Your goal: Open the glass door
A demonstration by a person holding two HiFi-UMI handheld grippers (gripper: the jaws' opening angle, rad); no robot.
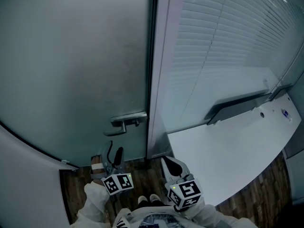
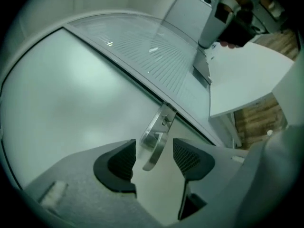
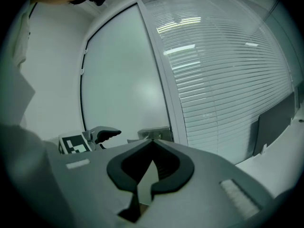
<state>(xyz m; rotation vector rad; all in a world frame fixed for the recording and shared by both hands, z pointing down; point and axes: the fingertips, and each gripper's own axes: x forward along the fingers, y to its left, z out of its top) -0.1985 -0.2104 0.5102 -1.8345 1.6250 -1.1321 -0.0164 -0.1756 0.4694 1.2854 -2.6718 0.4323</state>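
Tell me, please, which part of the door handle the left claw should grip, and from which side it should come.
Grip the door handle on its straight lever bar, near the free end, away from the pivot beside the door edge. Come head-on toward the glass door, with one jaw on each side of the bar. The left claw is open and seems lined up with the bar, not touching it.

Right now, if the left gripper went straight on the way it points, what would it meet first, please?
Most likely the door handle, which shows between the left gripper's open jaws, glass door behind it; depth is unclear.
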